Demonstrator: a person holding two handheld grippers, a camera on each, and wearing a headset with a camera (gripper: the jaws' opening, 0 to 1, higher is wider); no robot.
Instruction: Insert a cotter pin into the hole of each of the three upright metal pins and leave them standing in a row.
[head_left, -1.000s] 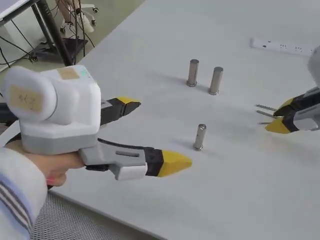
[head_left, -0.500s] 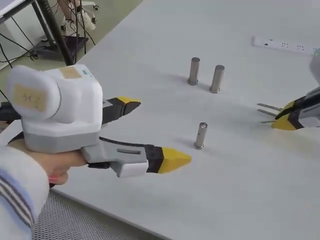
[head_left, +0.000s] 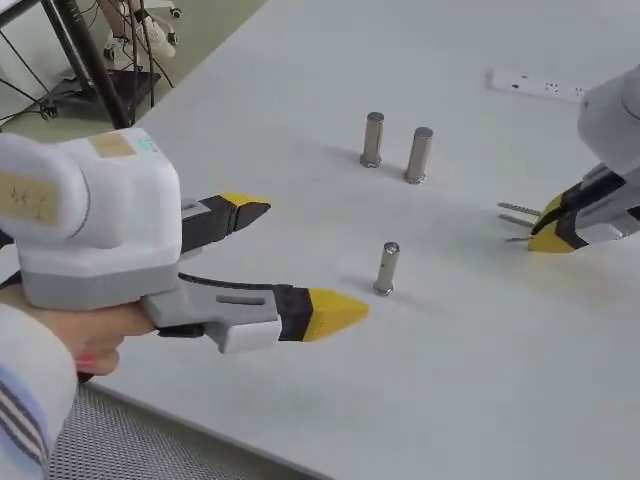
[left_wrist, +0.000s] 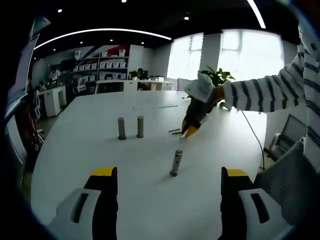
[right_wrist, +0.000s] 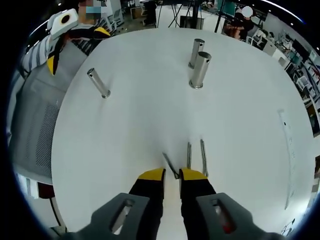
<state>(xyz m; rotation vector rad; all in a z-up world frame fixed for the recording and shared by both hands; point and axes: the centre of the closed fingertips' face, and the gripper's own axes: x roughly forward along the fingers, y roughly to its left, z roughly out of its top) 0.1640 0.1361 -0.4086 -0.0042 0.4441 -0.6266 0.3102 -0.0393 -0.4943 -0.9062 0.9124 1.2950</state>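
Since 1 s ago: pins and grippers unmoved, only the view shifted | three upright silver metal pins (head_left: 387, 268) on white table (head_left: 300, 80), two paired, one apart | thin cotter pins (right_wrist: 189, 155) lying at right gripper (right_wrist: 172, 174), jaws nearly together, grip unclear | left gripper (head_left: 298, 258) jaws spread wide

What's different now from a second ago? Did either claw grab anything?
Hardly anything: the picture slid only because the headset moved. The right claw stays beside the cotter pins lying on the table; whether it pinches one, I cannot tell. The left claw stays wide open, holding nothing. The three metal pins stand where they were.
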